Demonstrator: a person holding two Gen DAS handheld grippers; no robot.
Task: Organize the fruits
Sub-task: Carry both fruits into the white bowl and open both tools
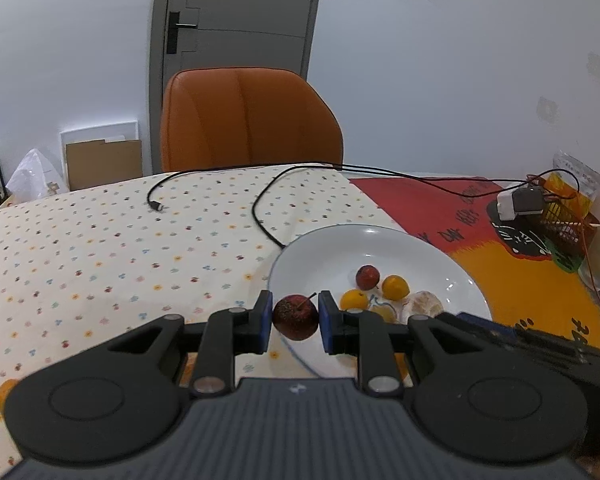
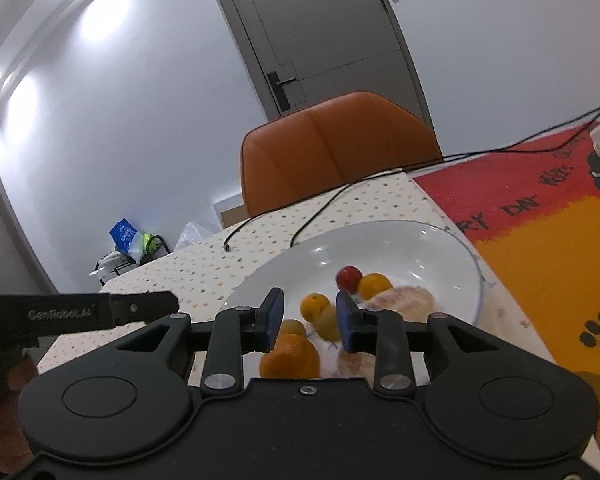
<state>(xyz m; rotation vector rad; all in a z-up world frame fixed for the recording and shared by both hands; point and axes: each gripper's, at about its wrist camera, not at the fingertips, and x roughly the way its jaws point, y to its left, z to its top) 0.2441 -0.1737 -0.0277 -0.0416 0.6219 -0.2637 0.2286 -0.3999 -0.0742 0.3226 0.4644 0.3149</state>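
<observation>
The left gripper point(image 1: 295, 322) pinches a small red fruit point(image 1: 295, 318) by its sides at the white plate's point(image 1: 324, 248) near rim; light, firm, round, likely to roll. The right gripper's point(image 2: 309, 322) fingers stand spread, empty, above the orange point(image 2: 290, 356). Beyond, black cables point(image 1: 260, 216) cross the counter point(image 1: 100, 248).

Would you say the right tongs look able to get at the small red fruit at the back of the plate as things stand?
Probably yes: the right tongs are empty above the plate, though yellow fruits lie before the red fruit.
</observation>
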